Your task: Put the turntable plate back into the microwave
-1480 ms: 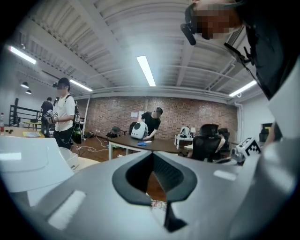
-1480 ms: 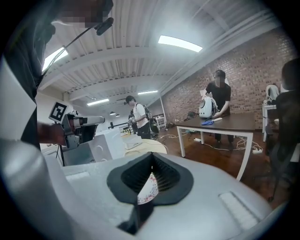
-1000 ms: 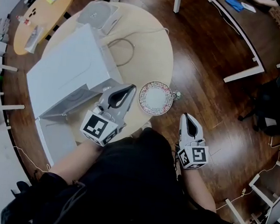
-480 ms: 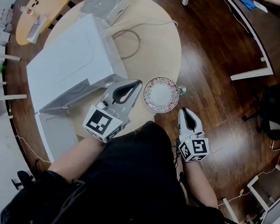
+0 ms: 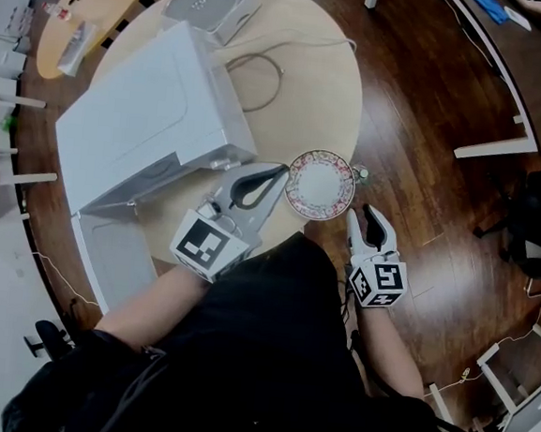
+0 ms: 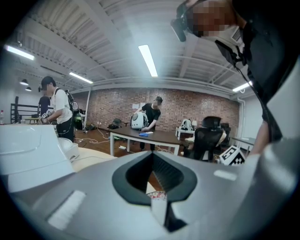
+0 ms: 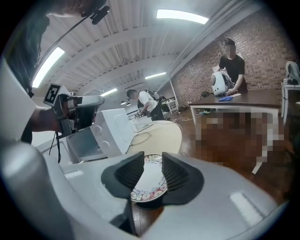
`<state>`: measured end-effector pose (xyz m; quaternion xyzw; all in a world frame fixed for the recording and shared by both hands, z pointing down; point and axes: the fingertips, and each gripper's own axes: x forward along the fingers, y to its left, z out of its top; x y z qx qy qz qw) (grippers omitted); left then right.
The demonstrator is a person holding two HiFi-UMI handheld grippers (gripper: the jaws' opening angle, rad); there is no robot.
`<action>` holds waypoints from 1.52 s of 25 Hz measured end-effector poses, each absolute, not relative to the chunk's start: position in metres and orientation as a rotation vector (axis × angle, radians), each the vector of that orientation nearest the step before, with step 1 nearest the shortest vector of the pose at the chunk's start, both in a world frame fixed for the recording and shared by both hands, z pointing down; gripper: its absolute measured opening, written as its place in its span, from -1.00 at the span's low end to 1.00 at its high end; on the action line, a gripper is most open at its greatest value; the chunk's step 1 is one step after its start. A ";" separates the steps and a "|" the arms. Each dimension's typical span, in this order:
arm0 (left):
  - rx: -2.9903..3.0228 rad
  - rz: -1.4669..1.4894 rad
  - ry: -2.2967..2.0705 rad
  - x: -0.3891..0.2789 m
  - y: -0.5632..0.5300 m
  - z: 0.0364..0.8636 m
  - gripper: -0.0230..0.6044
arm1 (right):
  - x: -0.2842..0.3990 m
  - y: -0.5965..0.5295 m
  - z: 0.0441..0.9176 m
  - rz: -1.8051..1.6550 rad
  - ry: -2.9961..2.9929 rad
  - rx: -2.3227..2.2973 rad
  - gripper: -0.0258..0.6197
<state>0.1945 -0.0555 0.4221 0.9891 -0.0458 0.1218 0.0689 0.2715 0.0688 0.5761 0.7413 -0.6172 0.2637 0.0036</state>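
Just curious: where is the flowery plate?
In the head view, the plate lies on the round table, at its near edge, right of the microwave.

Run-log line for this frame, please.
plate at table edge, untouched | right gripper jaws just opening, aimed at plate rim | left gripper shut, empty | microwave door open

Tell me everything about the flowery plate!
The plate is round, white in the middle with a flowery pink rim, and looks ceramic. It lies flat, face up and empty, at the edge of the pale round table, near the microwave. The right gripper, whose jaws have just been opening, points at its rim without gripping.
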 end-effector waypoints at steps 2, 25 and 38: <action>2.976 0.378 -0.133 0.196 -0.058 0.424 -0.91 | 0.274 0.067 0.579 0.832 -1.935 2.331 -0.56; 2.971 0.484 -0.080 0.213 -0.078 0.444 -0.91 | 0.287 0.052 0.645 1.030 -1.863 2.257 -0.45; 2.918 0.522 -0.034 0.221 -0.082 0.456 -0.91 | 0.285 0.041 0.674 1.216 -1.827 2.283 -0.42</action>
